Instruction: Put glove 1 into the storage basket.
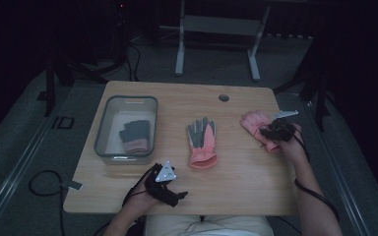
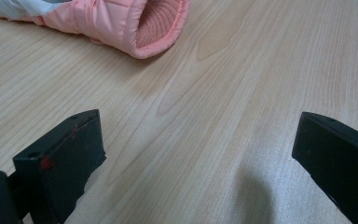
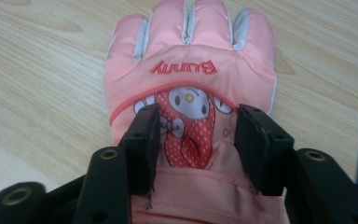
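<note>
Pink padded fabric sits between the jaws of the right gripper point(image 3: 193, 140), which hangs over the back of the pink glove point(image 3: 191, 93) at about three o'clock on the wooden surface point(image 1: 177, 182); the jaws stand half spread either side of the cartoon patch, and whether the pads already press the cloth I cannot tell. A good grasp here would likely bite low across the cuff end, gathering enough padding that the glove lifts whole rather than slipping. Its mate, the centre glove point(image 1: 202, 142), lies palm up near the middle, and the grey bin point(image 1: 103, 132) at nine o'clock holds a dark glove point(image 1: 137, 136). At six o'clock the left gripper point(image 2: 196, 154) rests spread wide, holding nothing.
</note>
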`<state>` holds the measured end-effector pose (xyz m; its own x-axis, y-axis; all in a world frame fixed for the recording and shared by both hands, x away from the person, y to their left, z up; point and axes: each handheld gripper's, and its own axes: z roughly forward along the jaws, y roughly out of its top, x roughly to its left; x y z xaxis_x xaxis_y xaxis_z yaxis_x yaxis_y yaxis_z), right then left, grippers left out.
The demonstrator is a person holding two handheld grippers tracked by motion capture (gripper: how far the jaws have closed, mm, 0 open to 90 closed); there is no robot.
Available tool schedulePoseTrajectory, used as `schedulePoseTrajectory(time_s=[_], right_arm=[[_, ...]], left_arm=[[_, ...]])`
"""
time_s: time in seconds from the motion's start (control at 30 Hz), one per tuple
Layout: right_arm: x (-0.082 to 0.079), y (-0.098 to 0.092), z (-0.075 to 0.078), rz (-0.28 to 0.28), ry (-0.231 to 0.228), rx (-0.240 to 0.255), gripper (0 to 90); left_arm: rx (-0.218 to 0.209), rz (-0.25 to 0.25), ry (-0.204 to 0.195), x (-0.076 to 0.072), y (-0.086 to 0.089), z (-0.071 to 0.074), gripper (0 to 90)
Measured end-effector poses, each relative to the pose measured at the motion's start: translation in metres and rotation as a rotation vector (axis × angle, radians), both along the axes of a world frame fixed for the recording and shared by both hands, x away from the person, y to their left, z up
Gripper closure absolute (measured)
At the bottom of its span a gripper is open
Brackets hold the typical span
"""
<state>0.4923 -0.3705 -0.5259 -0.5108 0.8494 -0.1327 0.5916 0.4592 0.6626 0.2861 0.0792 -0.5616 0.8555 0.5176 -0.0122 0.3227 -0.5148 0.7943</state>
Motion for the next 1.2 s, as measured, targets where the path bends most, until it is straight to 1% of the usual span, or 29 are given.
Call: schedulePoseTrajectory(time_s=[0.07, 0.13, 0.2, 0.23, 0.27, 0.3, 0.37, 0.43, 0.5, 0.53, 0.6, 0.63, 0.67, 0.77, 0.8, 0.87, 0.93, 1.0, 1.07, 1.13, 1.2], right_arm=[[0.001, -0.001, -0.002, -0.012, 0.0, 0.024, 54.9], [0.001, 0.0, -0.002, -0.015, 0.006, 0.029, 60.5], [0.002, 0.002, -0.001, -0.022, 0.023, 0.026, 65.7], [0.002, 0.002, -0.001, -0.022, 0.023, 0.026, 65.7], [0.002, 0.003, -0.001, -0.029, 0.033, 0.031, 68.0], [0.004, 0.004, 0.0, -0.043, 0.054, 0.031, 74.0], [0.005, 0.006, 0.002, -0.053, 0.063, 0.026, 79.1], [0.004, 0.008, 0.004, -0.063, 0.062, 0.015, 83.1], [0.001, 0.009, 0.008, -0.094, 0.053, 0.02, 85.1], [-0.001, 0.011, 0.011, -0.114, 0.041, 0.015, 85.5], [-0.006, 0.015, 0.016, -0.152, 0.023, 0.012, 86.0], [-0.009, 0.017, 0.019, -0.176, 0.017, 0.025, 86.1], [-0.011, 0.019, 0.022, -0.188, 0.008, 0.038, 86.2], [-0.021, 0.028, 0.035, -0.216, -0.007, 0.074, 86.3], [-0.025, 0.032, 0.039, -0.216, -0.013, 0.082, 86.3], [-0.033, 0.041, 0.049, -0.237, -0.031, 0.098, 86.3], [-0.042, 0.049, 0.057, -0.255, -0.038, 0.13, 86.3], [-0.051, 0.056, 0.062, -0.264, -0.035, 0.166, 86.3], [-0.059, 0.064, 0.064, -0.271, -0.029, 0.183, 86.3], [-0.067, 0.07, 0.065, -0.282, -0.029, 0.218, 86.3], [-0.075, 0.076, 0.067, -0.289, -0.036, 0.241, 86.4]], left_arm=[[-0.002, 0.0, -0.001, 0.0, 0.0, 0.0, 1.8], [0.002, -0.001, 0.003, 0.001, 0.001, -0.001, 1.8], [0.0, 0.003, 0.006, 0.001, 0.001, -0.001, 1.8], [0.0, 0.003, 0.006, 0.001, 0.001, -0.001, 1.8], [0.003, 0.002, 0.001, 0.001, 0.001, -0.001, 1.8], [0.0, 0.002, 0.003, 0.001, 0.002, -0.001, 1.8], [0.0, 0.0, 0.0, 0.0, 0.002, -0.001, 1.8], [-0.001, 0.0, -0.002, 0.0, 0.001, -0.001, 1.8], [0.0, 0.002, -0.001, 0.0, 0.001, -0.001, 1.8], [-0.002, 0.005, -0.001, 0.0, 0.001, -0.002, 1.8], [-0.014, 0.009, -0.002, 0.0, 0.002, -0.001, 1.8], [-0.014, 0.011, -0.002, 0.0, 0.002, -0.001, 1.8], [-0.014, 0.01, -0.004, 0.0, 0.002, -0.001, 1.8], [-0.011, 0.008, -0.005, 0.0, 0.002, -0.001, 1.8], [-0.01, 0.008, -0.006, 0.0, 0.002, -0.001, 1.8], [-0.007, 0.007, -0.007, 0.0, 0.002, -0.001, 1.8], [-0.014, 0.01, -0.005, 0.0, 0.002, -0.001, 1.8], [-0.017, 0.011, -0.006, 0.0, 0.003, 0.0, 1.8], [-0.023, 0.014, -0.003, 0.0, 0.004, 0.0, 1.8], [-0.019, 0.011, -0.005, 0.0, 0.003, -0.001, 1.8], [-0.014, 0.008, -0.009, -0.001, 0.002, -0.001, 1.8]])
